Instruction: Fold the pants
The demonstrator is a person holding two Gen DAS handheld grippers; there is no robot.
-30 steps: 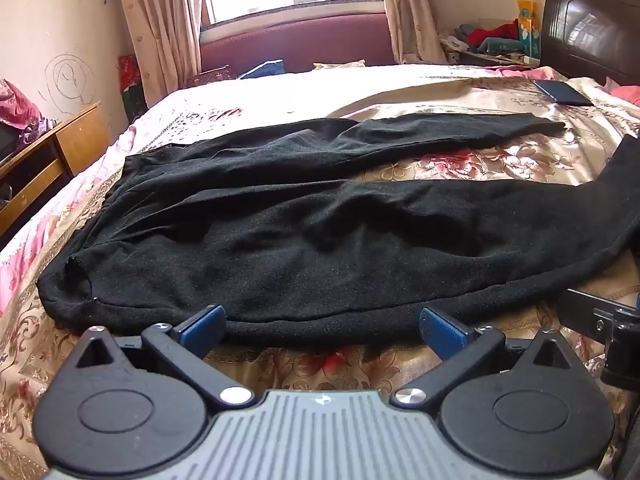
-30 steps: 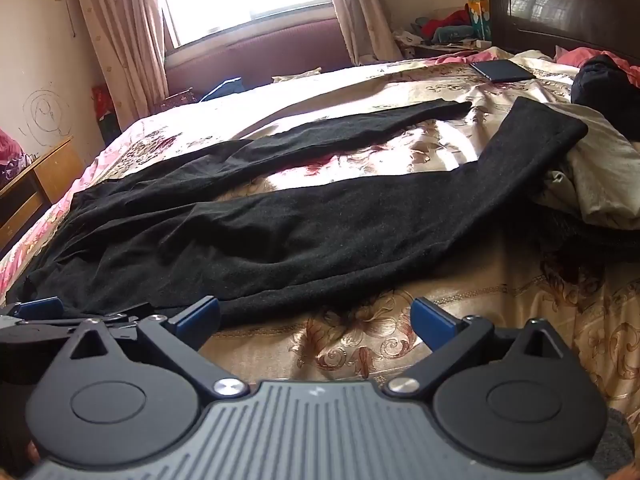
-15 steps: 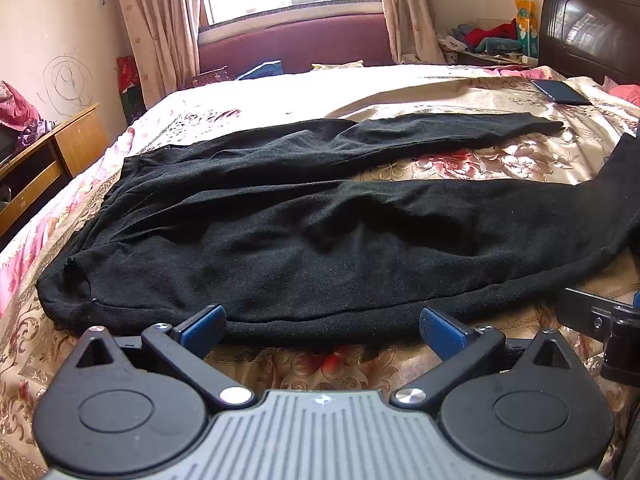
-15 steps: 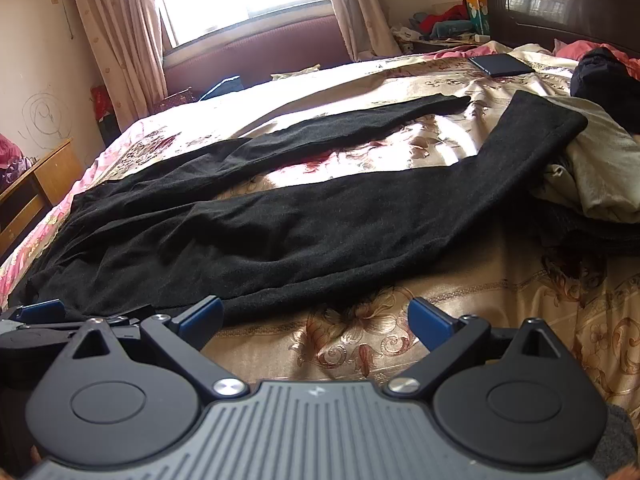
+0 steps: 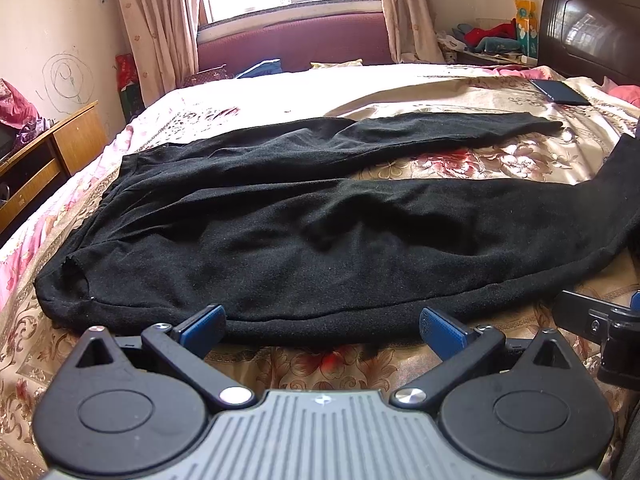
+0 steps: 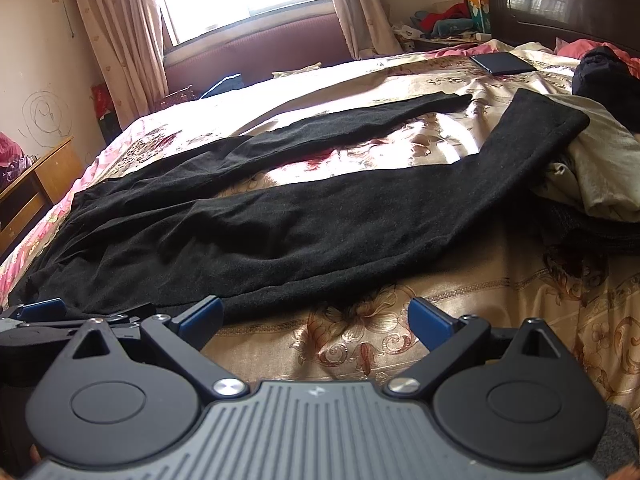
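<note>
Black pants point(image 5: 304, 232) flat on floral bedspread point(image 6: 500, 300), left gripper point(image 5: 322, 326) and right gripper point(image 6: 314, 314) both agape, empty

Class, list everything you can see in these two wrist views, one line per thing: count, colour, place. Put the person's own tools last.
pants: one, black, spread flat across the bed, legs apart
bedspread: one, gold and pink floral, covering the bed
dark flat object: one, near the headboard; phone or tablet, cannot tell
headboard: one, dark brown, far right
beige cloth: one, crumpled under the near leg's cuff
wooden cabinet: one, brown, left of the bed
curtains: two, beige, beside the window
left tongs: one, black with blue pads, open, at the pants' near edge
right tongs: one, same colours, open, at the near leg's edge
</note>
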